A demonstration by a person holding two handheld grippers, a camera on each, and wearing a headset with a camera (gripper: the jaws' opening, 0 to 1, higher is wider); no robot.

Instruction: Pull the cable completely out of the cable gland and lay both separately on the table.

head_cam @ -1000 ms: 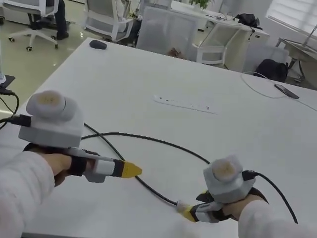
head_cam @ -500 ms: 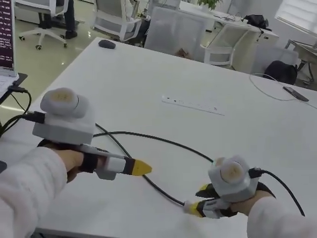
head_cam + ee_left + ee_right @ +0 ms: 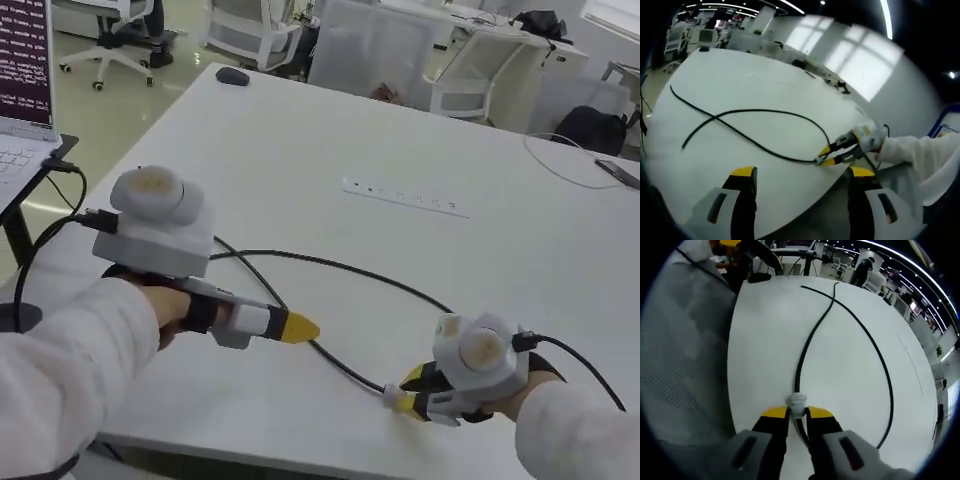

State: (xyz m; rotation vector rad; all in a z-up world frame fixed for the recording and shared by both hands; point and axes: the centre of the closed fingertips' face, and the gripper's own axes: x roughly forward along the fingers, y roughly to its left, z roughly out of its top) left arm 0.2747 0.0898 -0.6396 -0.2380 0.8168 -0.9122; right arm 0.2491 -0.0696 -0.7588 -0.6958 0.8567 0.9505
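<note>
The right gripper [image 3: 797, 415] has its yellow-tipped jaws drawn in on the rear of the white gland [image 3: 797, 401]. The gland's front pokes out just past the tips, and a short piece of black cable [image 3: 812, 335] runs back between the jaws. The tips sit low, at the table [image 3: 760, 340].

The cable leaves the gland's front and runs straight away from the tips over the table. Well ahead it crosses a second strand. That strand curves back in a wide arc down the gripper's right side toward the table's edge. The cable is seated in the gland, not pulled out.

The left gripper [image 3: 802, 172] holds nothing. Its jaws stand wide apart and it hovers over the near edge of the table. The right gripper and the gland lie ahead of it, a little right of the middle of its open jaws, near but apart. The cable's loop spreads out ahead and to its left.

In the head view the left gripper's tips point toward the right gripper. They sit just beside the strand that leads to the gland; I cannot tell whether they touch it. A hand in a white sleeve [image 3: 70, 370] holds each gripper. A white power strip [image 3: 405, 197] lies well ahead of both.
</note>
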